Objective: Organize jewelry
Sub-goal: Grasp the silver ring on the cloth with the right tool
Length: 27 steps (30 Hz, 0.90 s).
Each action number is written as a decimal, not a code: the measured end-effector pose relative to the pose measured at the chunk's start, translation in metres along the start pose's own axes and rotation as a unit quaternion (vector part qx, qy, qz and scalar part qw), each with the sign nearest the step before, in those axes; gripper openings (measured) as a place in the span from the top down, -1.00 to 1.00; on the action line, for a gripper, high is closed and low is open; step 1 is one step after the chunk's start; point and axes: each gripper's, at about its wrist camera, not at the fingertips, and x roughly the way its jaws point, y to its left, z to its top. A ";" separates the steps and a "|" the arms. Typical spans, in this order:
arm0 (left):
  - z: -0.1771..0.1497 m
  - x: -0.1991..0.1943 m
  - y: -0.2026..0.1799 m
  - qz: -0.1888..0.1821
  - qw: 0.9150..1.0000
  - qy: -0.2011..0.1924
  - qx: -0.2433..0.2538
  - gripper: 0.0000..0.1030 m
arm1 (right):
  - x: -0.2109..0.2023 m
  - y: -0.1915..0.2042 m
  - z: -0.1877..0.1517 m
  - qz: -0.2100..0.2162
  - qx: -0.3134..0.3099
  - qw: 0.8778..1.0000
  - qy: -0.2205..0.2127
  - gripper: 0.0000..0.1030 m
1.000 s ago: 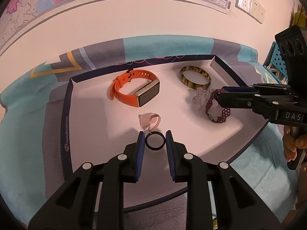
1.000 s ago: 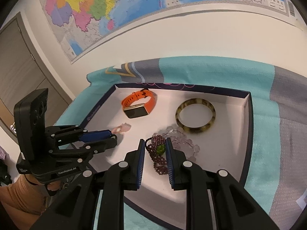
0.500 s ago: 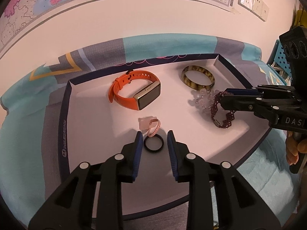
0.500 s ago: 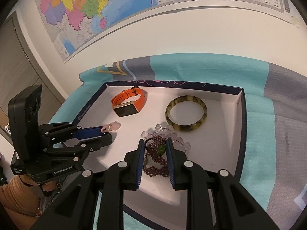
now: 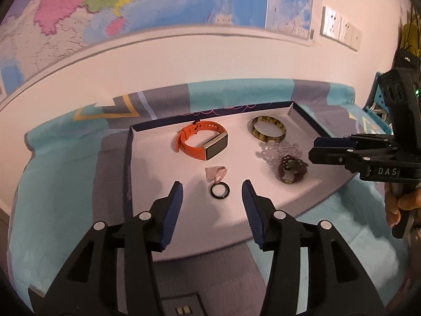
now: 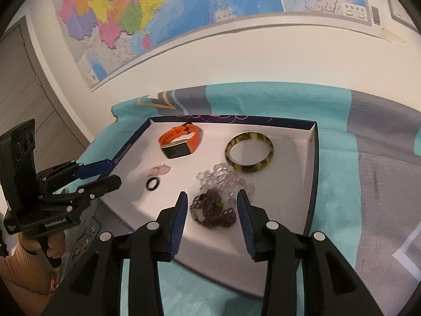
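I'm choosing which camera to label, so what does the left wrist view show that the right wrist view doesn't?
Only the left wrist view shows the wall sockets and the right gripper from the side. Only the right wrist view shows the door, an orange sleeve and the left gripper from the side. Both show the tray, orange watch, tortoiseshell bangle, black ring and purple bracelet; both grippers' jaws have just been opening, nothing gripped.
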 end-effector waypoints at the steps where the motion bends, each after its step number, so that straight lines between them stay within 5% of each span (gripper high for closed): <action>1: -0.001 -0.004 0.000 -0.001 1.000 -0.003 0.000 0.10 | -0.004 0.003 -0.002 0.002 -0.003 1.000 -0.002 0.29; 10: -0.026 -0.037 -0.002 -0.005 1.000 -0.018 -0.002 0.03 | -0.028 0.031 -0.033 0.018 -0.041 0.999 0.006 0.19; 27: -0.076 -0.043 -0.014 -0.004 1.000 0.010 -0.020 -0.10 | -0.022 0.053 -0.083 0.015 -0.041 0.999 0.033 0.01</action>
